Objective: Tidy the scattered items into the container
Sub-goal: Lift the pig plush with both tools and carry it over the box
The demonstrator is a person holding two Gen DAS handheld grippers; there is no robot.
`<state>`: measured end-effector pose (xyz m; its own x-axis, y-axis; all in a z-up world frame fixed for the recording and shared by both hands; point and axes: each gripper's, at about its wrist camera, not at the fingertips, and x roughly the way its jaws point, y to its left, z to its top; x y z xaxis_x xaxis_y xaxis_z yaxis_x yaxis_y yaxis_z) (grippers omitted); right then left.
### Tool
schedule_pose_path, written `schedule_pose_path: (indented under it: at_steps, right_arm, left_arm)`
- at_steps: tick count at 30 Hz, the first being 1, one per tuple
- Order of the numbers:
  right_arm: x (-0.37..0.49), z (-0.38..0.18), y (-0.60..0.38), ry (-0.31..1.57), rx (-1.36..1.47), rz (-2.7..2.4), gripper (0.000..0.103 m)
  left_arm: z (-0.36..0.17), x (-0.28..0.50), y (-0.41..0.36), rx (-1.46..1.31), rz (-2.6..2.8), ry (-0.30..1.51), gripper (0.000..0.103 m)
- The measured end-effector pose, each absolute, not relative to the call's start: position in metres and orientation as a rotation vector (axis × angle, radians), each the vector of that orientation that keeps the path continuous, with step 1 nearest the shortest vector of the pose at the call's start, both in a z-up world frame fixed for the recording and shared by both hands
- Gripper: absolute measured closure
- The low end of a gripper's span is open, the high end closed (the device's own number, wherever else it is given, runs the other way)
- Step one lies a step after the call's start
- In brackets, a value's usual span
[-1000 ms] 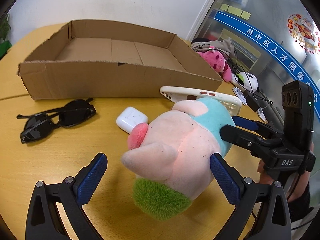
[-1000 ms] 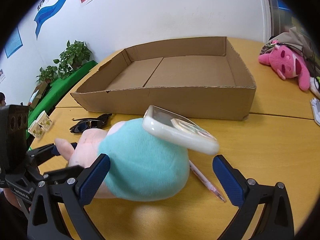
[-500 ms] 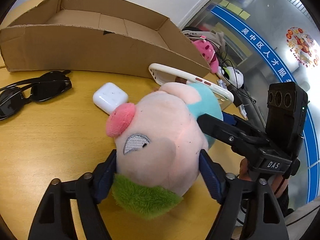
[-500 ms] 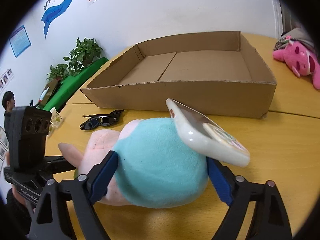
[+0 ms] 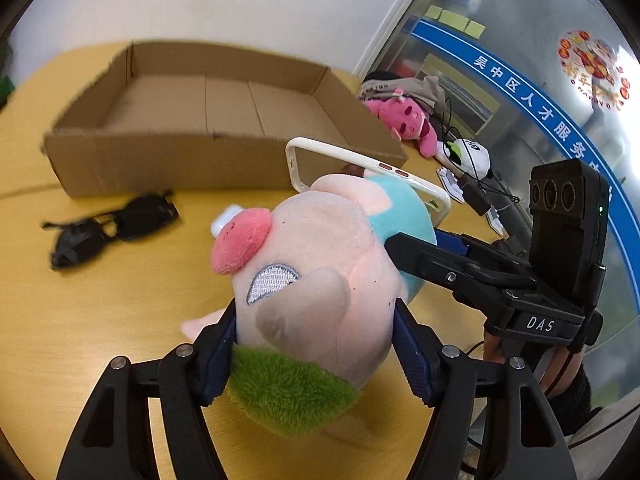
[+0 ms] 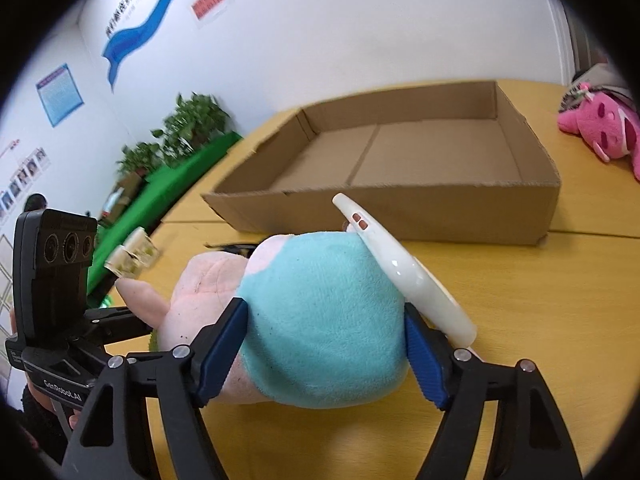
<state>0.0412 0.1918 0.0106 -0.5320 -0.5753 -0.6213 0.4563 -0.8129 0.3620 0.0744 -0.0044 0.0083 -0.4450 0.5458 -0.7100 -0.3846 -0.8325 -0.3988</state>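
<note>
The yellow wooden worktop (image 5: 100,320) carries a shallow brown cardboard box (image 5: 224,116), open-topped, standing well behind everything else. In front of it a plush pig (image 5: 320,280), pink-headed with a red snout, a turquoise body and a green tuft, is clamped from both ends: the left hand-held gripper (image 5: 316,356) is closed on its head, the right hand-held gripper (image 6: 326,352) on its turquoise body. A white phone case (image 5: 360,168) leans tilted against the pig's back. Black sunglasses (image 5: 108,228) lie left of the pig, clearly seen only from the left wrist. "DAS" reads on the right tool in that view; "GenRobot.AI" on the left tool in the right wrist view, which alone shows potted plants (image 6: 188,128). A pink plush (image 6: 604,128) lies beside the box.
</note>
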Motion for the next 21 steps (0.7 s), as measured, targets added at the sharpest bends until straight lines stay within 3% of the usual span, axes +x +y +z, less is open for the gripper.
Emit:
schedule_pose_path:
  at_steps: [4, 7, 11, 21]
  right_arm:
    - [0.047, 0.028, 0.190, -0.207, 0.974, -2.333, 0.028]
    - [0.044, 0.027, 0.189, -0.199, 1.004, -2.322, 0.028]
    - [0.053, 0.023, 0.184, -0.160, 1.059, -2.344, 0.035]
    - [0.060, 0.029, 0.185, -0.249, 1.018, -2.297, 0.038]
  left_arm:
    - [0.022, 0.077, -0.007, -1.167, 2.282, -0.236, 0.028]
    - [0.012, 0.064, -0.002, -1.289, 2.238, -0.253, 0.028]
    - [0.014, 0.070, 0.000, -1.306, 2.233, -0.225, 0.029]
    - [0.040, 0.084, -0.006, -1.286, 2.314, -0.161, 0.030]
